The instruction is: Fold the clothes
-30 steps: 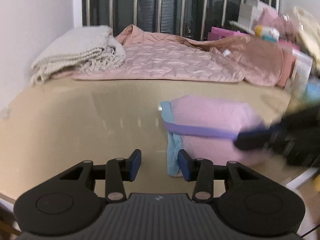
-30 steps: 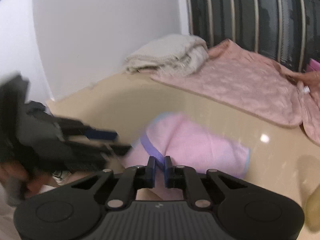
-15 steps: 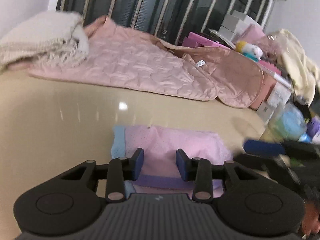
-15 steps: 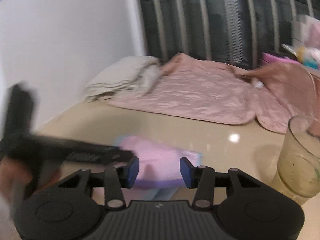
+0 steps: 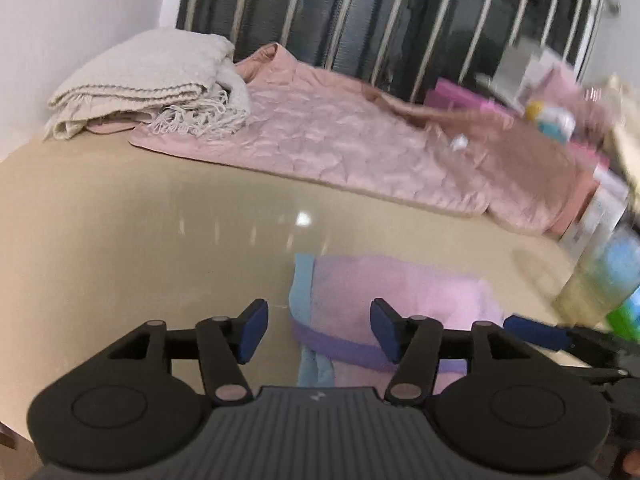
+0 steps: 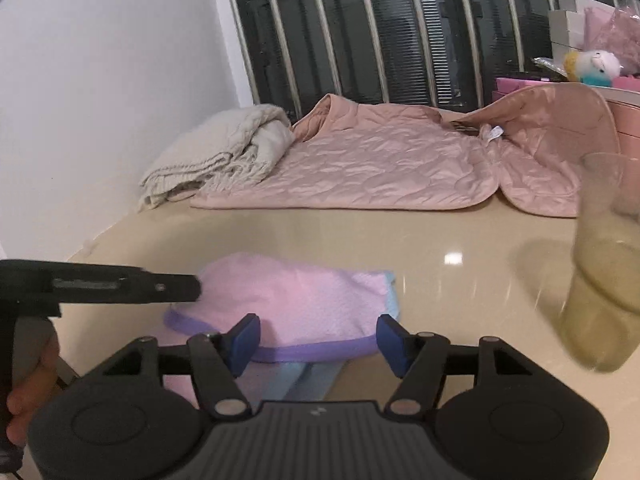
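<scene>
Both my tongs were spreading their jaws with nothing pinched. My left gripper (image 5: 318,330) hovered over the near left corner of the folded pink garment (image 5: 394,296), its blue pads clear of the cloth on either side of the purple trim (image 5: 340,346). My right gripper (image 6: 318,340) stood likewise just above the garment's near edge, pads apart and off the fabric. The garment lay folded on the glossy beige table (image 5: 140,232), light blue edging (image 5: 302,280) showing at one end and underneath. Beyond it, across bare tabletop, a quilted pink jacket (image 6: 372,164) was spread flat, with a folded cream blanket (image 6: 216,160) resting beside it against the white wall. A glass of yellowish liquid (image 6: 600,272) stood near my right gripper, off to its right.
</scene>
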The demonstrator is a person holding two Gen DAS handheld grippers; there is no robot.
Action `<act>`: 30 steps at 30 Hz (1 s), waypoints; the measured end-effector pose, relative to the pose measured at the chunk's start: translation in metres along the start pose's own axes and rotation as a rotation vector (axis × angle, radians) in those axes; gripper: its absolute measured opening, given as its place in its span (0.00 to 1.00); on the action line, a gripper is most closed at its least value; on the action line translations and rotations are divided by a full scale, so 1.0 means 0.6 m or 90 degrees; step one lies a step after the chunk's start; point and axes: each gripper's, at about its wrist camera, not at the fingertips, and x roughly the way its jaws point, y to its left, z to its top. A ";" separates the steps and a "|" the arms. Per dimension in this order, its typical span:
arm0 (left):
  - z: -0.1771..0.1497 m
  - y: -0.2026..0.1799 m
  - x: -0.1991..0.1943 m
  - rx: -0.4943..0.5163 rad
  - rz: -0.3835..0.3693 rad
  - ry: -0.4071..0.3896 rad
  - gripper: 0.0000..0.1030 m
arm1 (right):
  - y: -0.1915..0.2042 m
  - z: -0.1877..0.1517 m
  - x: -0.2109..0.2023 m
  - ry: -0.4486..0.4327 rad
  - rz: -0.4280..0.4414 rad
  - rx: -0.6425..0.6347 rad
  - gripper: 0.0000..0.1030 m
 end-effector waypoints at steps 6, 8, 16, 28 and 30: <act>-0.009 0.002 0.003 -0.020 -0.035 0.028 0.30 | 0.013 -0.024 0.006 -0.026 0.005 -0.004 0.45; -0.009 0.004 0.003 -0.026 -0.049 0.033 0.23 | 0.010 -0.029 0.004 -0.030 0.031 0.020 0.26; 0.006 0.018 -0.007 -0.077 -0.103 0.004 0.06 | 0.028 -0.016 -0.014 -0.062 0.026 0.031 0.05; 0.183 -0.012 -0.025 -0.055 -0.164 -0.113 0.06 | 0.031 0.143 -0.034 -0.158 -0.021 -0.037 0.04; 0.233 -0.022 -0.026 -0.049 -0.173 -0.133 0.06 | 0.030 0.187 -0.027 -0.174 -0.031 -0.043 0.04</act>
